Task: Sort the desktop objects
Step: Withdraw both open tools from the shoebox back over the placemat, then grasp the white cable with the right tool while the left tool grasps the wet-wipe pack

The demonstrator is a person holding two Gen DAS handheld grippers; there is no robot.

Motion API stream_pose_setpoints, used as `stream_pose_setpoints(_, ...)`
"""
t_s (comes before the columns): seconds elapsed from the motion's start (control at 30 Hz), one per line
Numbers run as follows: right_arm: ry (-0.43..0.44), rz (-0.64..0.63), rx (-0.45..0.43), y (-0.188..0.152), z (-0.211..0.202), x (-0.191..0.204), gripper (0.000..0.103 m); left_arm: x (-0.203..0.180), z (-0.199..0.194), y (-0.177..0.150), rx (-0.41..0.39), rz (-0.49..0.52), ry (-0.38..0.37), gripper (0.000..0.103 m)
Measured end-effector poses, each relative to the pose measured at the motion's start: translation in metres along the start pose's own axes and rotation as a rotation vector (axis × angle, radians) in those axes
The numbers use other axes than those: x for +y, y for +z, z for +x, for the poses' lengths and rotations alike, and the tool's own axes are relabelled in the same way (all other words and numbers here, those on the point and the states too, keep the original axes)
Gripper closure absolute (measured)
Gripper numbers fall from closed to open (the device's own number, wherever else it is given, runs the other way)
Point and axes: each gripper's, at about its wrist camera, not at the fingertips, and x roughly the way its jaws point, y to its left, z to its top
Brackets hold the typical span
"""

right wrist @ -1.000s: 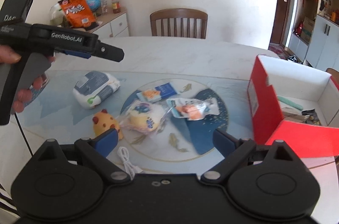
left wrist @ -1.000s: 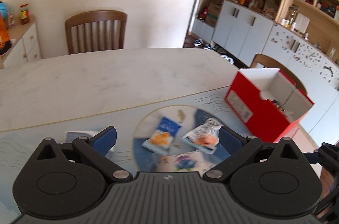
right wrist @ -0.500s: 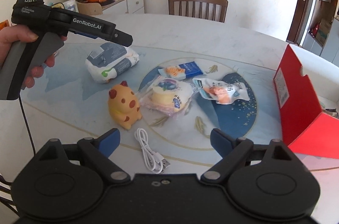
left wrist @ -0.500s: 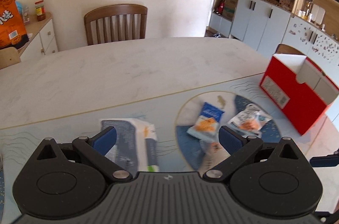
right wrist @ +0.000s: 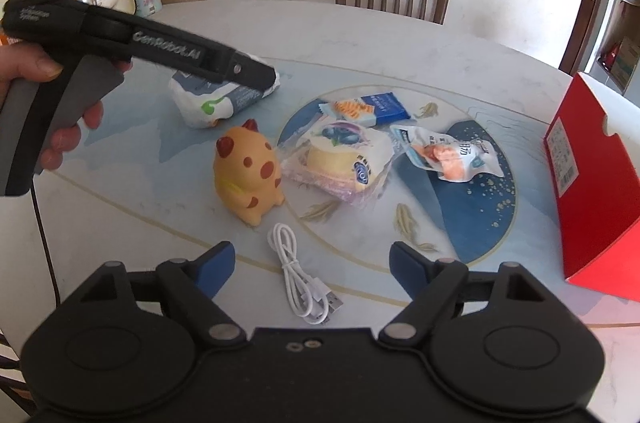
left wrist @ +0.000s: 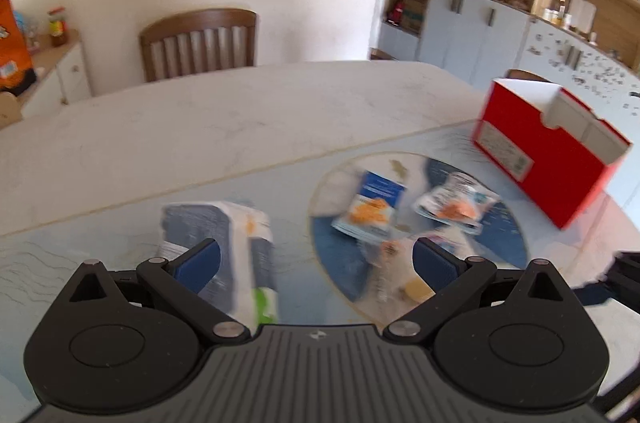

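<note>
The white-and-blue tissue pack (right wrist: pixel 216 99) lay on the surface (right wrist: pixel 400 43), left of the round blue mat, and the left hand-held gripper (left wrist: pixel 316 261) hung right over it, jaws wide apart, gripping nothing. Just beside the pack stood the yellow dinosaur toy (right wrist: pixel 248 175), with the cake packet (right wrist: pixel 340 159) touching its side. Beyond sat the blue biscuit packet (right wrist: pixel 368 109) and the orange snack pouch (right wrist: pixel 448 153). A white cable (right wrist: pixel 304 283) lay coiled near the right hand-held gripper (right wrist: pixel 310 265), whose jaws had just been closing a little, yet stood open and empty. The red box (right wrist: pixel 592 183) waited at the right edge.
</note>
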Motion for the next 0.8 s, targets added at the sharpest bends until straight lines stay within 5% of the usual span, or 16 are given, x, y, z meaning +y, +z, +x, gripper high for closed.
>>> stream_pose_setpoints(0.4,0.022,-0.018,0.021,0.0,0.016,0.003,0.02,0.028,0.037,-0.001,0.041,0.048,0.127,0.0)
stream_pose_setpoints(0.6,0.036,-0.024,0.033,-0.001,0.024,0.004,0.021,0.035,0.035,-0.007,-0.019,0.042,0.225,0.0)
stream_pose_setpoints(0.8,0.047,-0.039,0.042,-0.003,0.028,0.006,0.023,0.042,0.043,-0.013,0.03,0.03,0.203,0.0)
